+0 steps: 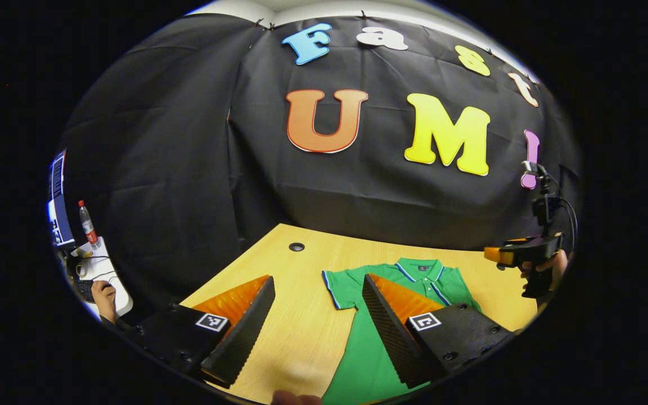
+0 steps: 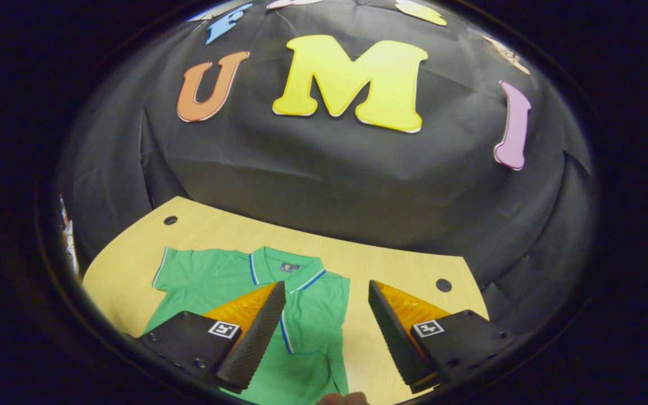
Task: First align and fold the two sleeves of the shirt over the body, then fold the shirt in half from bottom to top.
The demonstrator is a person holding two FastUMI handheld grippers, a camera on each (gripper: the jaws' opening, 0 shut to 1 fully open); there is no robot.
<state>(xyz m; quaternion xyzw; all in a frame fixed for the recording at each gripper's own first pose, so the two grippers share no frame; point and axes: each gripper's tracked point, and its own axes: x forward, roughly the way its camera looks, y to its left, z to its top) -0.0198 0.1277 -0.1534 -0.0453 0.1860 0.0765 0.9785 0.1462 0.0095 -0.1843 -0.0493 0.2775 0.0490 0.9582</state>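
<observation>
Lying flat on the pale wooden table point(image 1: 301, 332) is the green short-sleeved polo shirt point(image 2: 217, 281), collar toward the booth wall. Left gripper point(image 1: 318, 315) hovers above its sleeve edge, jaws spread, holding nothing. Right gripper point(image 2: 327, 320), jaws likewise spread, hangs over the shirt's other side; the left gripper view adds a plastic water bottle point(image 1: 87, 224) far off.

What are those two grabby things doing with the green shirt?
A person holds a gripper in each hand above a green polo shirt lying on a wooden table. The left gripper and the right gripper are both open and hold nothing. In the right gripper view one sleeve lies spread out flat, while the other side looks already folded over the body. The bottom-to-top fold has not been made yet.
</observation>
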